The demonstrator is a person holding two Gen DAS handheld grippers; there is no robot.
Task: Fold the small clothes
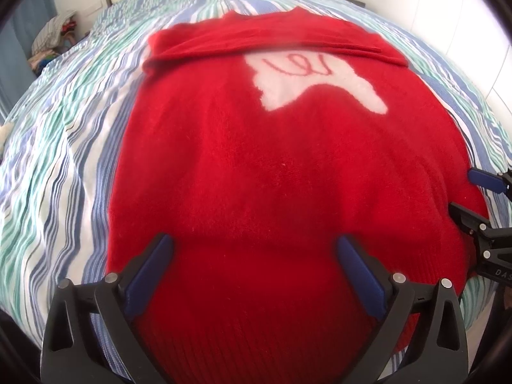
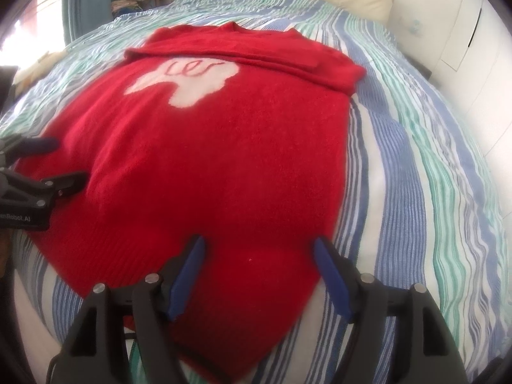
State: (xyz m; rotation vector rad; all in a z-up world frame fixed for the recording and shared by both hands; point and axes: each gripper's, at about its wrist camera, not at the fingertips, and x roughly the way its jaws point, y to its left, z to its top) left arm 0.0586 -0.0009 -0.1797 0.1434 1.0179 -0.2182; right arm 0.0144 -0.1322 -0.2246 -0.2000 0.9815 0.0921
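Both grippers angle steeply down over the near hem of a red sweater (image 1: pixel 256 172) spread flat on a bed. The left gripper (image 1: pixel 254 249) hangs above the ribbed hem with its jaws spread wide, nothing pinched between the blue pads (image 1: pixel 145 275). The right gripper (image 2: pixel 259 252) stands at the sweater's near right corner, jaws likewise parted and holding nothing; whether the pads touch the knit I cannot tell. The sweater is a soft, fuzzy knit with a ribbed band along the hem and a white shape (image 2: pixel 188 80) on the chest carrying a red looped scrawl. Its long axis runs away from the cameras, neckline at the far end, with the sleeves folded across the chest. The bedspread (image 2: pixel 400 166) beneath is a ribbed weave in blue, green and white stripes.
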